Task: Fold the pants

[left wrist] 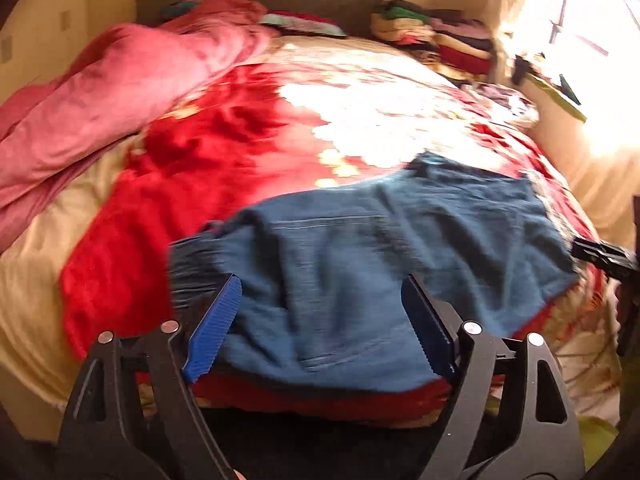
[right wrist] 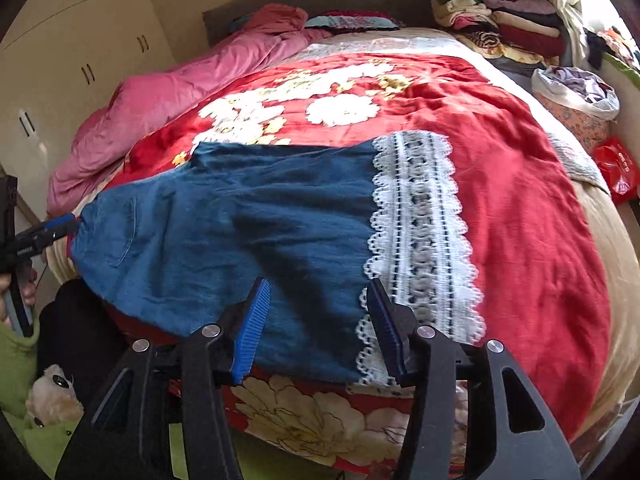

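Blue denim pants (right wrist: 248, 220) with wide white lace hems (right wrist: 420, 240) lie flat across the near edge of the bed on a red flowered blanket (right wrist: 512, 184). In the left wrist view the pants (left wrist: 360, 260) fill the near middle. My left gripper (left wrist: 322, 312) is open, jaws wide apart over the waist end. It also shows in the right wrist view (right wrist: 60, 228) at the waist corner, touching the cloth. My right gripper (right wrist: 318, 312) is open, jaws spread over the leg near the lace. Its tip shows in the left wrist view (left wrist: 600, 256) at the far right.
A pink duvet (left wrist: 120, 92) is heaped on the bed's left side. Stacks of folded clothes (right wrist: 512, 24) sit at the head right. A bag of clothes (right wrist: 576, 96) and a red bag (right wrist: 614, 168) lie right of the bed. A plush toy (right wrist: 52, 400) is at lower left.
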Tool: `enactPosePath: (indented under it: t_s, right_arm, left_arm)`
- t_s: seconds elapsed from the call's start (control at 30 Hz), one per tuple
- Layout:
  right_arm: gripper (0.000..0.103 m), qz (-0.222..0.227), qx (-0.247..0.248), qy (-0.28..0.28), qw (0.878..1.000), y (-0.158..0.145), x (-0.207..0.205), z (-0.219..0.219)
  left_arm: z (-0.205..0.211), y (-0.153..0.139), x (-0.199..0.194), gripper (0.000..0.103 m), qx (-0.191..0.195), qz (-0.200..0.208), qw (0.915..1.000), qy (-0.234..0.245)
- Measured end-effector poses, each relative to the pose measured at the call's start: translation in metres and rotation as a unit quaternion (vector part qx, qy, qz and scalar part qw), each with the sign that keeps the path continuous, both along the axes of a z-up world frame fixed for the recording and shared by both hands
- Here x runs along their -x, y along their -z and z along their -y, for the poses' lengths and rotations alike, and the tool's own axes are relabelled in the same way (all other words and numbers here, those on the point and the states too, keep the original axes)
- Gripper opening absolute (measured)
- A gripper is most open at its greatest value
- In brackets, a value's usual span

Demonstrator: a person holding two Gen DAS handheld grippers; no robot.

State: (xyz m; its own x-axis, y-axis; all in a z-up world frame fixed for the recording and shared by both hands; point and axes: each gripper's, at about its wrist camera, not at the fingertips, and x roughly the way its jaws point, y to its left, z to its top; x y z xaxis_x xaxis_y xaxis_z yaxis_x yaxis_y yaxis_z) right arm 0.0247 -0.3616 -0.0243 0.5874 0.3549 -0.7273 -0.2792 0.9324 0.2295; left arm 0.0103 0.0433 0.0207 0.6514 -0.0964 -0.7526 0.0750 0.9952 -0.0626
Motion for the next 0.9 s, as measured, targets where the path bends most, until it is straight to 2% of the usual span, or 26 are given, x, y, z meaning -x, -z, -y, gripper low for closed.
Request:
enactPosePath:
  t_s: [0.03,0.1,0.2,0.23,0.27,0.3,0.4,0.47,0.57,0.63,0.7,0.8,0.9]
  right_arm:
    - [0.049,-0.006,0.002,-0.003,1.0,0.005,-0.004,-0.004]
    - [0.049,-0.02,0.011,-0.001,1.0,0.015,-0.009,-0.007]
    - [0.05,-0.029,0.008,0.003,1.0,0.024,-0.011,-0.005]
    - [0.05,-0.027,0.007,0.004,1.0,0.025,-0.01,-0.005]
    - [0.054,-0.028,0.004,0.003,1.0,0.025,-0.01,-0.005]
    - [0.057,-0.029,0.0,0.001,1.0,0.026,-0.01,-0.005]
    - [0.059,-0.029,0.009,-0.001,1.0,0.025,-0.009,-0.008]
    - [0.06,-0.028,0.009,-0.001,1.0,0.024,-0.009,-0.009]
    - [0.063,-0.027,0.012,-0.003,1.0,0.026,-0.009,-0.012]
    - [0.066,-0.024,0.018,-0.006,1.0,0.027,-0.008,-0.015]
    - [0.068,-0.021,0.024,-0.008,0.999,0.029,-0.009,-0.017]
    - [0.068,-0.02,0.02,-0.011,1.0,0.028,-0.008,-0.016]
    - [0.067,-0.016,-0.004,-0.009,1.0,0.02,-0.006,-0.009]
  left_arm:
    - [-0.015,0.004,-0.003,0.083,-0.011,-0.006,0.9994,-0.033]
    - [-0.031,0.012,-0.009,0.089,-0.009,-0.024,0.9977,-0.063]
    - [-0.03,0.028,-0.02,0.089,0.006,-0.047,0.9964,-0.07]
    - [-0.025,0.032,-0.024,0.086,0.009,-0.048,0.9967,-0.065]
    - [-0.018,0.036,-0.027,0.075,0.012,-0.045,0.9969,-0.063]
    - [-0.013,0.038,-0.031,0.045,0.016,-0.044,0.9964,-0.071]
    - [-0.017,0.035,-0.032,0.038,0.014,-0.029,0.9958,-0.086]
    - [-0.03,0.031,-0.028,0.037,0.034,-0.025,0.9954,-0.086]
    - [-0.046,0.037,-0.029,0.038,0.039,-0.029,0.9941,-0.097]
    - [-0.052,0.049,-0.033,0.046,0.056,-0.048,0.9921,-0.101]
    - [-0.055,0.049,-0.033,0.05,0.065,-0.045,0.9914,-0.104]
    - [-0.058,0.033,-0.022,0.057,0.067,-0.027,0.9916,-0.107]
    - [-0.053,0.003,-0.009,0.061,0.037,0.01,0.9936,-0.106]
